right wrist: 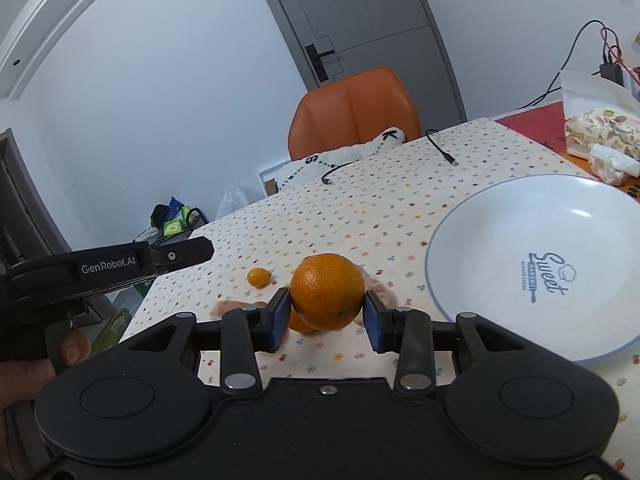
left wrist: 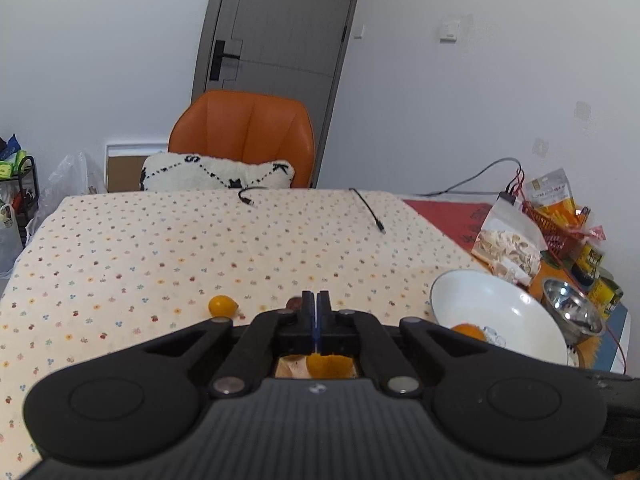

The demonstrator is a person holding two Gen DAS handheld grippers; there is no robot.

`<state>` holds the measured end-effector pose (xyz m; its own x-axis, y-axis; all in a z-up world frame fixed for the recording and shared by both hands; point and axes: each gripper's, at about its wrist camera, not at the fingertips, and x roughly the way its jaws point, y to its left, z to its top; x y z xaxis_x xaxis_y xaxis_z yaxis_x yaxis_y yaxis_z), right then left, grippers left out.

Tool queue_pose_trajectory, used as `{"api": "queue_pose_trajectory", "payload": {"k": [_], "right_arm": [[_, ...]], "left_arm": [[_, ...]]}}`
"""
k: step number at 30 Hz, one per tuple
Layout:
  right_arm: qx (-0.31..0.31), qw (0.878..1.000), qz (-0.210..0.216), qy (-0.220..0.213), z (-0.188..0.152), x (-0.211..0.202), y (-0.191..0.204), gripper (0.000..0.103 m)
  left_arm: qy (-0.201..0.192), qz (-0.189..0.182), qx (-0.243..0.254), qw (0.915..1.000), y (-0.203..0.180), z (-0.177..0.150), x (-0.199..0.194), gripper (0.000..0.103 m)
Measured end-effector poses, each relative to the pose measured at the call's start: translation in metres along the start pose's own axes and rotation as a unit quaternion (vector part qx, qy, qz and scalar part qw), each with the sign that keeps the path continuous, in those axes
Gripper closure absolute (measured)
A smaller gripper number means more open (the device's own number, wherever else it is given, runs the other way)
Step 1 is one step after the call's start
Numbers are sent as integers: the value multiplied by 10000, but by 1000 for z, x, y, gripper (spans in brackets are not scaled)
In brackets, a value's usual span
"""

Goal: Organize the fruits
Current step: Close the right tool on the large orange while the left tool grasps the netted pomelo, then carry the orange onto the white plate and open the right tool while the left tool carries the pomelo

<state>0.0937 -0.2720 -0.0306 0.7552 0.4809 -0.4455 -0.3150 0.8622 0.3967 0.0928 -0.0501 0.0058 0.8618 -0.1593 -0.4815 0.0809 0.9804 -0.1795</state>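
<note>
My right gripper (right wrist: 327, 316) is shut on an orange (right wrist: 327, 297) and holds it above the flowered tablecloth, left of a white plate (right wrist: 480, 232). A second orange (right wrist: 298, 322) lies just below and behind it. A small yellow kumquat (right wrist: 259, 277) lies on the cloth further left; it also shows in the left wrist view (left wrist: 222, 305). My left gripper (left wrist: 316, 306) is shut and empty, low over the cloth. In that view the white plate (left wrist: 472, 300) is at the right, with an orange (left wrist: 469, 331) at its near edge. Another orange (left wrist: 325, 365) shows under the gripper body.
An orange chair (left wrist: 244, 132) with a white cushion stands at the table's far edge. Two black cables (left wrist: 368, 208) lie on the cloth. Snack bags (left wrist: 508, 248), a red basket and a steel bowl (left wrist: 572, 312) crowd the right side. The left gripper's body (right wrist: 112, 268) is at the left.
</note>
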Motion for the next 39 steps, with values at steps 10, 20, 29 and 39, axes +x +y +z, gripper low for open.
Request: {"api": "queue_pose_trajectory", "payload": {"k": [10, 20, 29, 39], "right_arm": [[12, 10000, -18, 32, -2, 0, -4, 66], [-3, 9999, -45, 97, -3, 6, -5, 66], [-19, 9998, -118, 153, -4, 9, -6, 66], [-28, 9996, -208, 182, -5, 10, -7, 66]], "left_arm": [[518, 398, 103, 9978, 22, -24, 16, 84], [582, 567, 105, 9966, 39, -36, 21, 36], [760, 509, 248, 9955, 38, -43, 41, 33], [796, 596, 407, 9942, 37, -54, 49, 44]]}}
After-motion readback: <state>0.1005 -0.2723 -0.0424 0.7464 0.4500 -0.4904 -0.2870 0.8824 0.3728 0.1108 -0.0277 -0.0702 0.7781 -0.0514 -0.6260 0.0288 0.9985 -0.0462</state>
